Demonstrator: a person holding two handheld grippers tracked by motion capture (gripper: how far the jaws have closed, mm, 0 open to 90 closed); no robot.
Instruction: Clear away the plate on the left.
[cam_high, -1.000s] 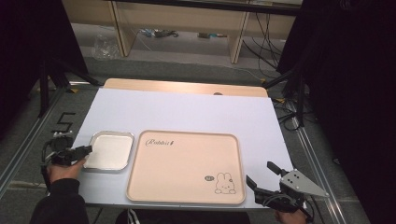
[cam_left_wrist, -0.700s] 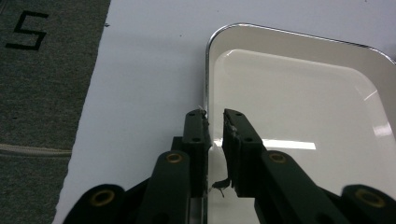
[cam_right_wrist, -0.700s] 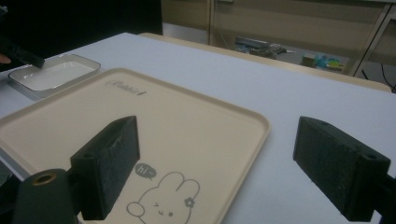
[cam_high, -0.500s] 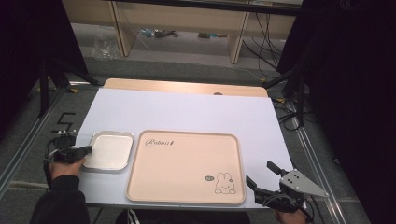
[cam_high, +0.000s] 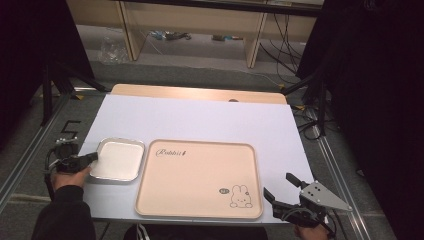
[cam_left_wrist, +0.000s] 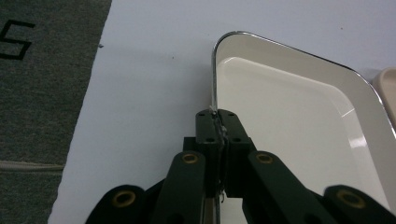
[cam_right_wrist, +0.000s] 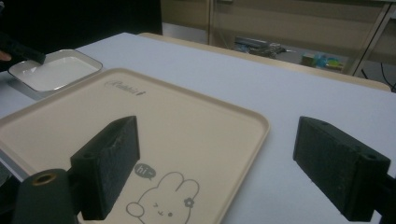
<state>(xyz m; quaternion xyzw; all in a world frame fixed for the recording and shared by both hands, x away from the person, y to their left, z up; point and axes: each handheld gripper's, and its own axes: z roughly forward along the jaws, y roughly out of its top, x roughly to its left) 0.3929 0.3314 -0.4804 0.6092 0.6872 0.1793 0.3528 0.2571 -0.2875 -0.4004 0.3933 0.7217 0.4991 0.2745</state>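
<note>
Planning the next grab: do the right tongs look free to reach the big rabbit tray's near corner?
Probably yes: the right tongs are open beside the rabbit tray, with nothing between them.

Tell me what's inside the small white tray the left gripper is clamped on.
Nothing visible: the small white tray shows a bare, glossy floor. The left gripper has its jaws shut on the tray's rim; the near corner behind those jaws is covered.

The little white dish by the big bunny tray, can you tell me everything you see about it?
The white dish is small, shallow and nearly square, with rounded corners, a shiny metal-looking rim and an empty, glossy inside. It sits on the white table, close beside the beige rabbit tray, on that tray's left. The left gripper is shut on its outer rim.
</note>
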